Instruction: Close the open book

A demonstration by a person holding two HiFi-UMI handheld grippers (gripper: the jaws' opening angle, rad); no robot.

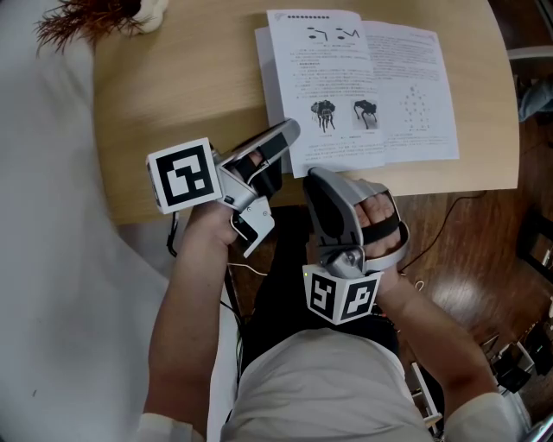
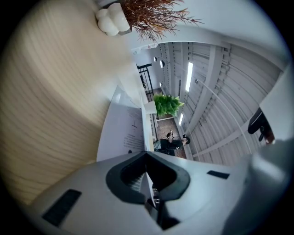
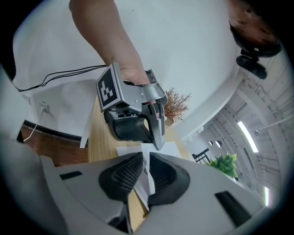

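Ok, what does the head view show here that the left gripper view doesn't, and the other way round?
Head view only: both printed pages of the open book in full, the right hand-held gripper at its near edge, and the wooden floor.
Left gripper view only: the left hand-held gripper seen close up, its jaws shut on a thin page edge, with a green plant and ceiling lights behind.
Both: the book, the wooden table and the dried plant at its far corner.

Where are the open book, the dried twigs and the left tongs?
open book [image 1: 346, 95], head view, left page.
dried twigs [image 2: 154, 18], left gripper view, middle of the bunch.
left tongs [image 1: 289, 134], head view, between the fingertips.
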